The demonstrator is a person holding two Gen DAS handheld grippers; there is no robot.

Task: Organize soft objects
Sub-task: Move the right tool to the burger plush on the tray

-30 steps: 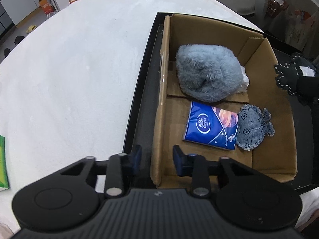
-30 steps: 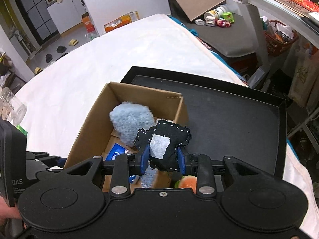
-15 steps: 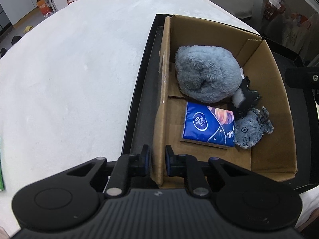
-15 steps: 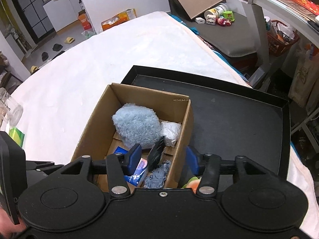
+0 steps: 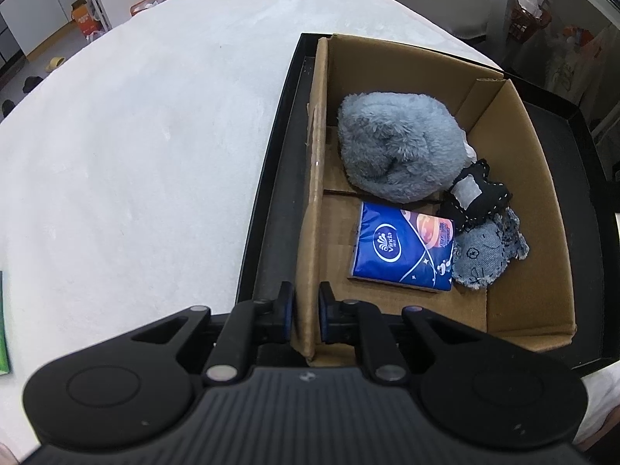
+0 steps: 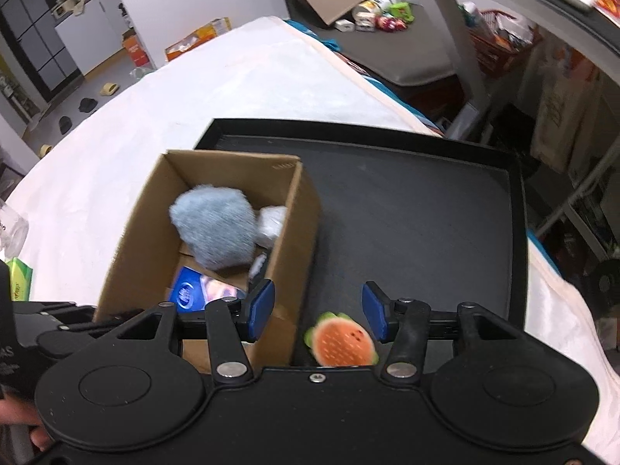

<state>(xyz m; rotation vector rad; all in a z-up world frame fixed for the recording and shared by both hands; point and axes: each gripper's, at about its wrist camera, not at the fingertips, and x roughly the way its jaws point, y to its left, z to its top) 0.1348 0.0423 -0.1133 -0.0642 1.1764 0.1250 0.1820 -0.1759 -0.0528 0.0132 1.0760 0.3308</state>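
The blue tissue pack (image 5: 403, 250) in the cardboard box (image 5: 515, 155) says "Vinda" in a white ring. No other words can be read.

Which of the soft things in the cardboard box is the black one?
The small black stitched toy with white edge stitching and a white patch. It lies between the big fluffy grey plush and the blue denim toy, and is far darker than both.

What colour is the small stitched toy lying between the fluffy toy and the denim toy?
Black toy with white stitching and a pale patch; the left wrist view shows it best.
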